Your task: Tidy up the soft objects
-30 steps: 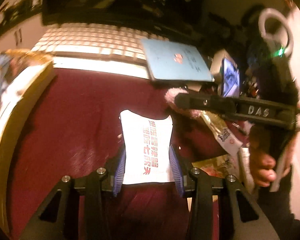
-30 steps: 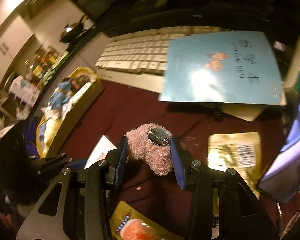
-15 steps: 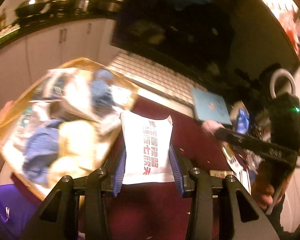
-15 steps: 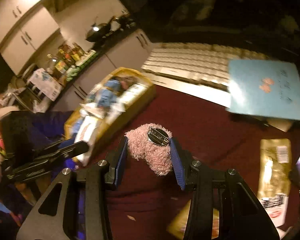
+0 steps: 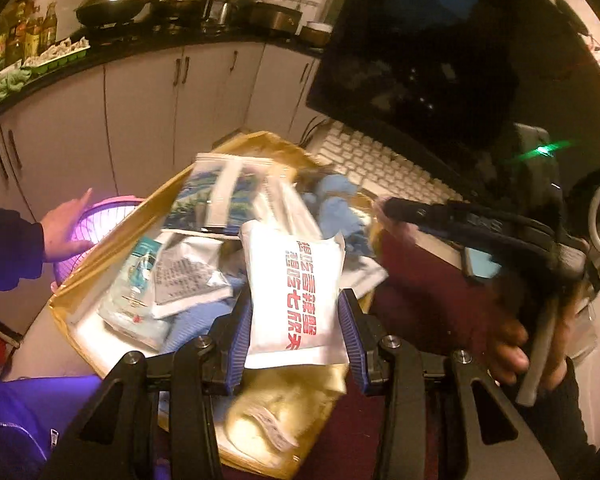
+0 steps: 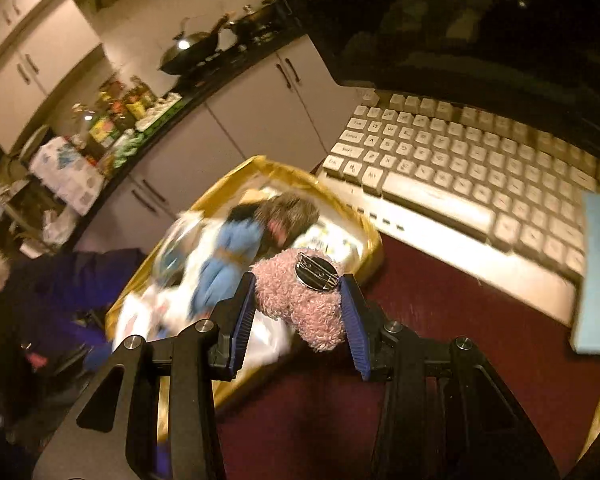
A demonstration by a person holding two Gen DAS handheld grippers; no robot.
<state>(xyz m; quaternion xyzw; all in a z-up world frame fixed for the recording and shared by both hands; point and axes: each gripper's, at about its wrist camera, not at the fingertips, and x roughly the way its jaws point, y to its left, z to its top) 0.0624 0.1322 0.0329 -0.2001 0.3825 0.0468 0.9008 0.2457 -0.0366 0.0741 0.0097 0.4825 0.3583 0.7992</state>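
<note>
— What have you got in your left gripper point(image 5: 296, 330)?

— A white packet point(image 5: 296, 296) with red print, pinched upright between my two blue pads point(image 5: 238, 334). It hangs over the near part of the gold tray point(image 5: 168, 184).

— And the right gripper point(image 6: 300, 312)?

— It is clenched on a pink plush toy point(image 6: 300, 300). A round metal pin back point(image 6: 316, 272) shows on top of the toy. The toy sits over the dark red tabletop point(image 6: 440, 340), just beside the tray's near corner.

— What lies in the tray?

— Just past the white packet I see a pile: a pale yellow fluffy thing point(image 5: 276, 412) nearest, then clear pouches point(image 5: 172, 276), blue cloth pieces point(image 5: 332, 204) and a blue-printed bag point(image 5: 220, 192) at the far side. From the right wrist the pile is blurred, though a blue-dressed doll point(image 6: 252, 240) with dark hair shows.

— Beyond that?

— A white keyboard point(image 6: 460, 164) lies behind the tray under a dark monitor point(image 5: 440, 60). Left of the tray another hand point(image 5: 66, 228) rests on a pink mesh basket point(image 5: 108, 212). Farthest off, white cabinets point(image 5: 140, 96) carry a counter with a wok point(image 5: 112, 4).
</note>
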